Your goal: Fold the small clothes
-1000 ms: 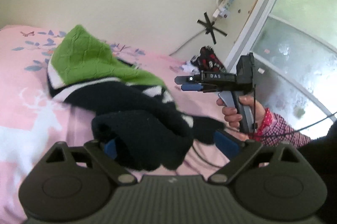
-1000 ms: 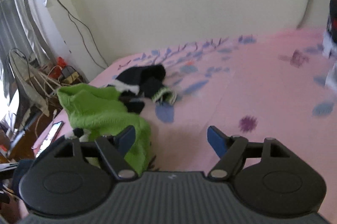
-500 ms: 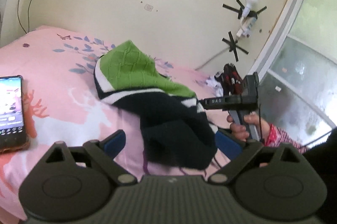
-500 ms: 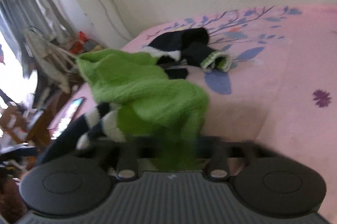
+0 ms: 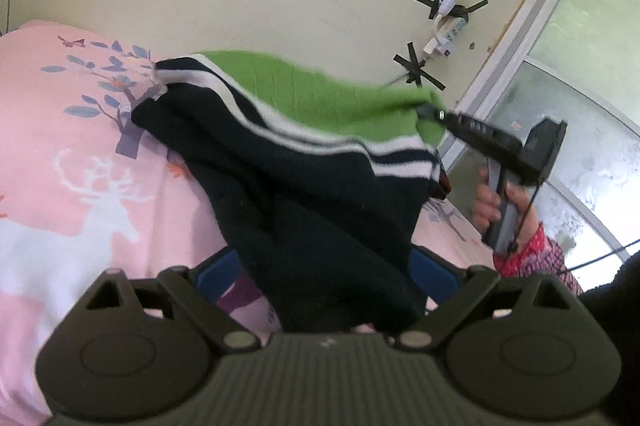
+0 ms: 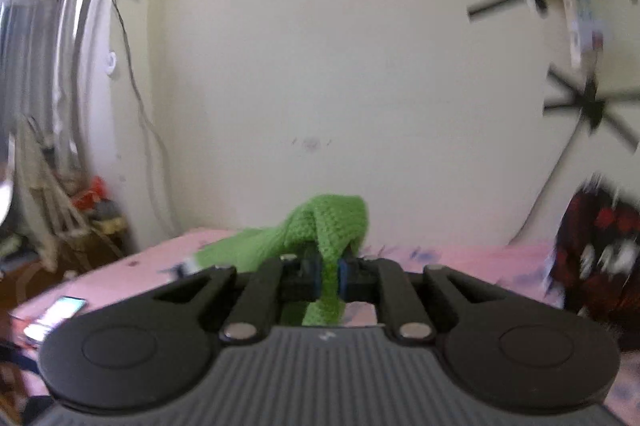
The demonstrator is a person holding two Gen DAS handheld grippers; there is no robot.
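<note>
Pinching a fold of green knit between its blue pads, the right gripper (image 6: 329,276) holds the green end of a small sweater (image 5: 304,162) up off the bed (image 5: 80,154); its jaws have just been closing and now clamp tight on the fabric. In the left wrist view the same tool shows at the right, its black fingers reaching into the green hem, with the person's right hand (image 5: 500,202) around the grey handle and a red checked sleeve (image 5: 532,258) below it.

The sweater is green at the top, crossed by white and navy stripes, and navy below. It hangs stretched from the right gripper down towards the left gripper (image 5: 320,270), with its far striped edge near the pink bedsheet with its white deer and blue leaves. The navy part drapes between the left gripper's blue pads, which stand wide apart; the pads do not press on the cloth.

A phone (image 6: 56,314) lies on the bed's edge at the left of the right wrist view. On the cream wall a white bulb and power strip (image 5: 448,26) are fixed with black tape, beside a frosted window (image 5: 580,98). A red and black garment (image 6: 596,258), blurred, lies at the bed's far right.
</note>
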